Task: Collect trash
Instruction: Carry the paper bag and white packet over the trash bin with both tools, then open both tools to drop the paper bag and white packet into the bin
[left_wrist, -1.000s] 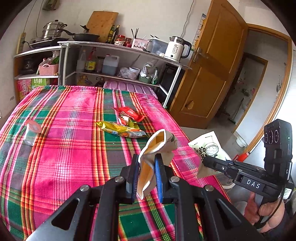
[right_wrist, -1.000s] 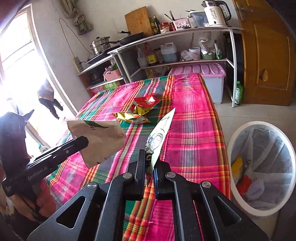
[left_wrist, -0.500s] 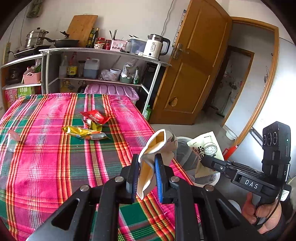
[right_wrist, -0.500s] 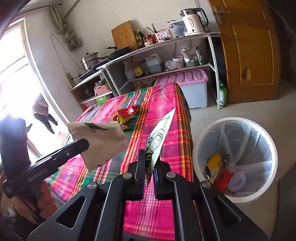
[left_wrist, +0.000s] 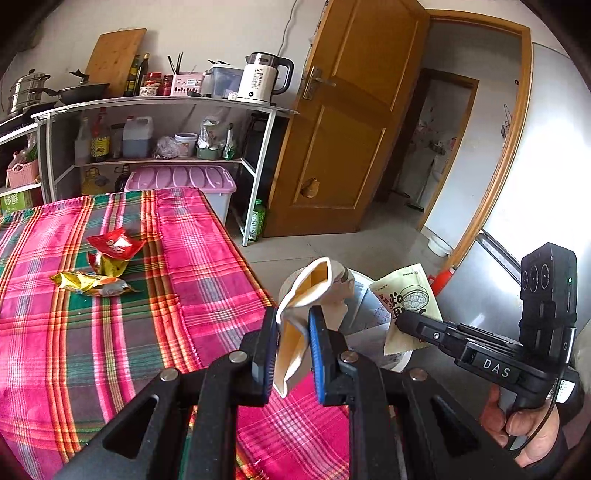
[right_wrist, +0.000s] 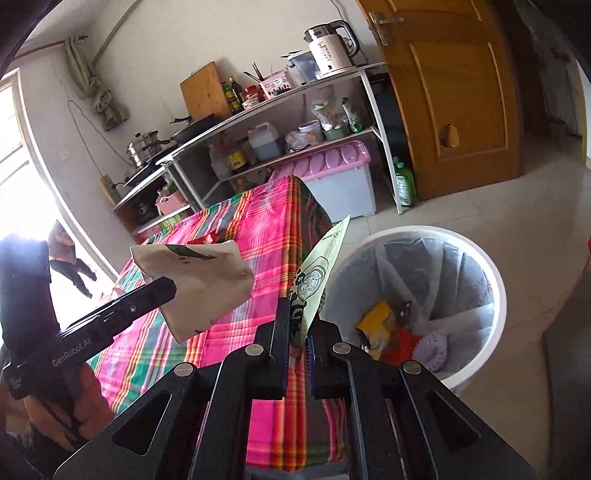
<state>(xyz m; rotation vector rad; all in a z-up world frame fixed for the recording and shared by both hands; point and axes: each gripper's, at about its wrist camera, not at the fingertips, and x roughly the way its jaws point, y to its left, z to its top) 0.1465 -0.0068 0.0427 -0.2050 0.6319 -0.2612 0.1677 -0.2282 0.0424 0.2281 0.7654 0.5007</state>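
White round trash bin (left_wrist: 360, 291): left wrist view, mostly hidden behind the beige paper bag (left_wrist: 295, 325) and the printed cream pouch (left_wrist: 406, 295).
Bin contents (right_wrist: 399, 332): yellow, red and lilac items; types unreadable.
Pouch print: characters too small to read.
Pink-and-green plaid tablecloth (right_wrist: 258, 229): near edge hidden by the black right gripper (right_wrist: 297, 345).
Window (right_wrist: 22, 192): overexposed, no detail.

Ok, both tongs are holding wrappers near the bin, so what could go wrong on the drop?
The left tongs hold the beige paper bag over the plaid tablecloth, short of the white round bin; released now, it likely lands on the table. The flat pale-green printed pouch in the right tongs sits near the rim and could flutter outside.
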